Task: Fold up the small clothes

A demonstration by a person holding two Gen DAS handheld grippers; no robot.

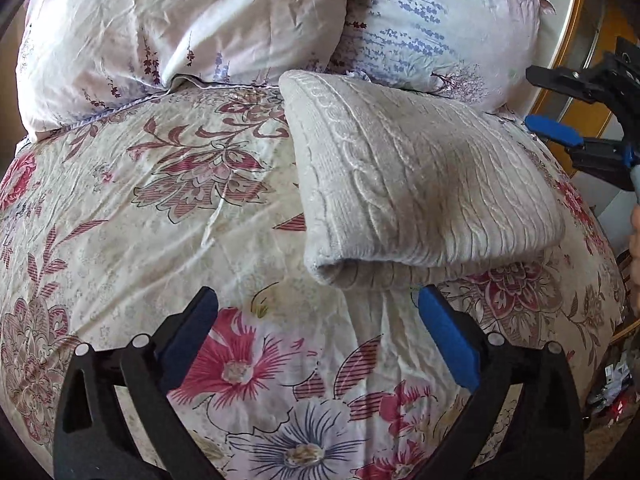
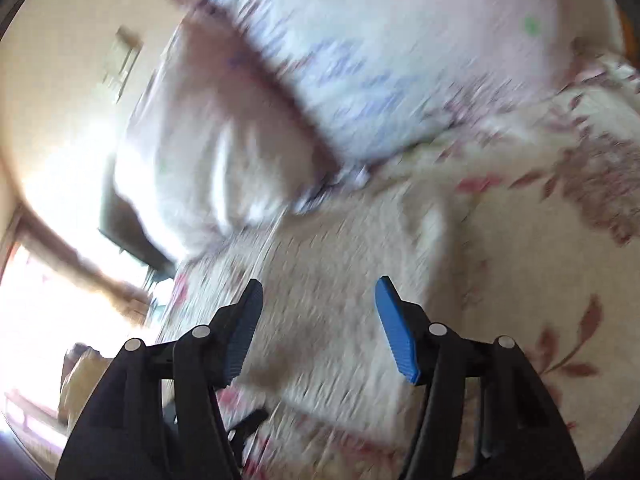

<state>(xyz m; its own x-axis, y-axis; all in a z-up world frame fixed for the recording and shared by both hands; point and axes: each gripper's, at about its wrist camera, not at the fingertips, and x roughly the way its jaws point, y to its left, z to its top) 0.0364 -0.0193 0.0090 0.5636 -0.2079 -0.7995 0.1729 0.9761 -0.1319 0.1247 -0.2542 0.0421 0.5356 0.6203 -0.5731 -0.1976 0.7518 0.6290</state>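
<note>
1. The knitted sweater (image 1: 424, 184), cream with a cable pattern, lies folded into a thick rectangle on the floral bedspread (image 1: 160, 220), just in front of two pillows (image 1: 180, 28).
2. The left gripper (image 1: 318, 312) hangs above the bedspread near the sweater's front edge, jaws spread wide and holding nothing.
3. The right gripper (image 2: 318, 300) is beside the sweater's right end, jaws also apart and empty; its own view is blurred.

The left wrist camera looks down along the bed (image 1: 120, 208) toward the pillows (image 1: 160, 20). The right wrist camera, tilted and blurred, is nearer; both share the folded sweater (image 1: 420, 184).
</note>
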